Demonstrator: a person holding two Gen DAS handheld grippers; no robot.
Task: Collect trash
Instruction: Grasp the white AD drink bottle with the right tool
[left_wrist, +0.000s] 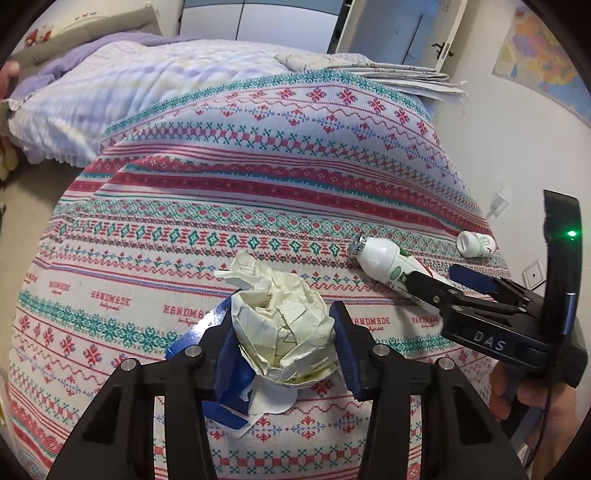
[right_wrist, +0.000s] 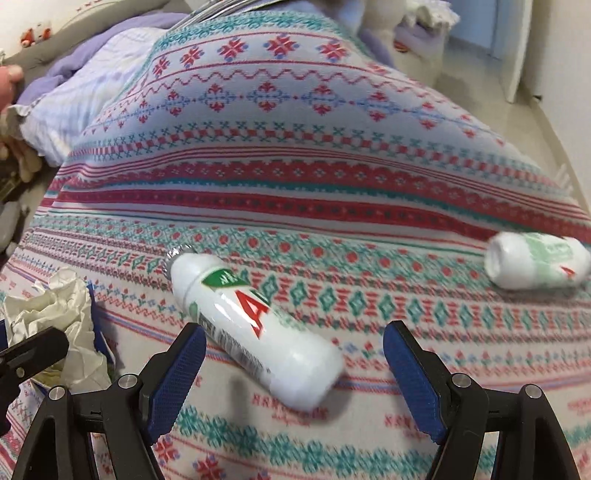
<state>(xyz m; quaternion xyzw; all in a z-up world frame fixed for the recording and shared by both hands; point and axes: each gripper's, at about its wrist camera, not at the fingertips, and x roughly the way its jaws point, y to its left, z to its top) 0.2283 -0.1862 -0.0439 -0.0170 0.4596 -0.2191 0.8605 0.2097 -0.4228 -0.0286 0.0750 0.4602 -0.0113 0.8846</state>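
A crumpled cream paper ball (left_wrist: 284, 314) sits between the blue pads of my left gripper (left_wrist: 284, 339), which is shut on it above the patterned cloth (left_wrist: 258, 192). The paper also shows at the left of the right wrist view (right_wrist: 55, 314). A white yogurt bottle (right_wrist: 255, 325) with a foil top lies on the cloth, its lower end between the open fingers of my right gripper (right_wrist: 291, 354). The same bottle (left_wrist: 384, 262) and right gripper (left_wrist: 439, 280) show in the left wrist view. A second, smaller white bottle (right_wrist: 535, 264) lies at the far right (left_wrist: 474, 243).
A blue-and-white wrapper (left_wrist: 243, 395) lies under the paper ball. A pale purple quilt (left_wrist: 110, 88) lies at the back left. Folded fabric (left_wrist: 388, 74) lies at the far edge. A white wall with a socket (left_wrist: 533, 275) is on the right.
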